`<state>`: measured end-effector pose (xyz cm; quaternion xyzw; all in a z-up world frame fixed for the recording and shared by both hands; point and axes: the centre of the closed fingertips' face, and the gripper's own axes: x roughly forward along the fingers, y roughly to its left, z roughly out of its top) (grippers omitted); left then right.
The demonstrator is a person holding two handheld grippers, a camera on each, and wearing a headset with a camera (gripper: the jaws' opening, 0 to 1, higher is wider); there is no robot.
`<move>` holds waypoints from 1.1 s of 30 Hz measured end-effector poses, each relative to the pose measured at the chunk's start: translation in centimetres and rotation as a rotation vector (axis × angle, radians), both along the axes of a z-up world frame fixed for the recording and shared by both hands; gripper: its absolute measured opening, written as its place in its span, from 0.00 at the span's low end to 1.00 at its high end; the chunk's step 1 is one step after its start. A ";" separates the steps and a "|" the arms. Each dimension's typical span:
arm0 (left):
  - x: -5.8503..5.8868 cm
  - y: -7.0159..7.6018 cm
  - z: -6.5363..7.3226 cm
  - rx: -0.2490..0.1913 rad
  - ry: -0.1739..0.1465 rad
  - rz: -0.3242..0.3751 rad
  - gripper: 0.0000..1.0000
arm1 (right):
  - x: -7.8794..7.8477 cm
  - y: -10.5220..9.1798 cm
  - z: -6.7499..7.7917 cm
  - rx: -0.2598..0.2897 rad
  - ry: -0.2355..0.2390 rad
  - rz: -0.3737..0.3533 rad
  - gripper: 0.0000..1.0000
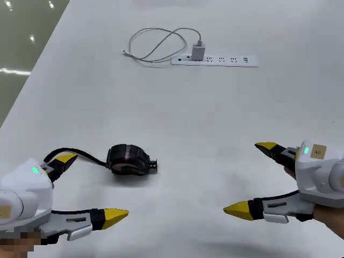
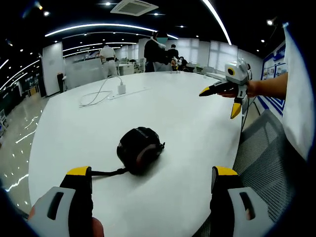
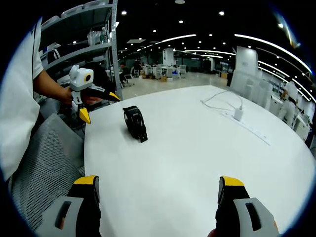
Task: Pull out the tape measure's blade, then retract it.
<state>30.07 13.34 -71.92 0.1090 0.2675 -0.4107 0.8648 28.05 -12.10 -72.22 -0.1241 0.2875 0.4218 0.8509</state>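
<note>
Counter (image 1: 226,113): white and broad. In my head view a glossy floor lies beyond its left edge.
Tape measure (image 1: 129,159): black case lying on the counter, left of centre in my head view. It is nearer the left gripper than the right and apart from both.
Tab (image 1: 153,165): small dark end piece on the side of the case that faces the right gripper, sitting close against the case.
Strap (image 1: 80,153): black, runs from the case across the counter toward the left gripper's far finger. I cannot tell whether it touches that finger.
Left gripper (image 1: 98,186): low at the left of my head view, with a green light on its white body.
Left fingers (image 1: 113,215): yellow-tipped, spread wide, holding nothing. In the left gripper view the tape measure lies ahead between them, clear of both.
Right gripper (image 1: 242,177): low at the right of my head view, well apart from the tape measure, with a green light on its body.
Right fingers (image 1: 242,208): yellow-tipped, spread wide, empty. In the right gripper view bare counter lies between them, with the tape measure further ahead and to the left.
Facing: the tips of the two grippers point inward, toward each other across the counter.
Power strip (image 1: 226,60): white, on the far part of the counter, well apart from the tape measure.
Charger (image 1: 198,52): white, plugged in at the strip's left end.
Cable (image 1: 156,45): white, looped on the counter to the left of the charger.
Background: in the left gripper view people (image 2: 157,49) stand beyond the counter. In the right gripper view shelving (image 3: 89,34) stands behind the left gripper.
</note>
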 end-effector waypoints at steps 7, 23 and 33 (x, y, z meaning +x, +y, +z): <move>-0.8 1.0 -0.2 0.018 0.009 -0.009 0.99 | -1.2 -1.0 0.0 -0.004 0.007 -0.019 0.99; -1.8 2.1 -0.1 0.029 0.017 -0.012 0.99 | -3.4 -3.4 0.1 0.004 0.017 -0.082 0.99; -2.2 2.7 -0.8 0.038 0.040 -0.003 0.99 | -4.7 -3.9 -1.2 0.013 0.049 -0.115 0.99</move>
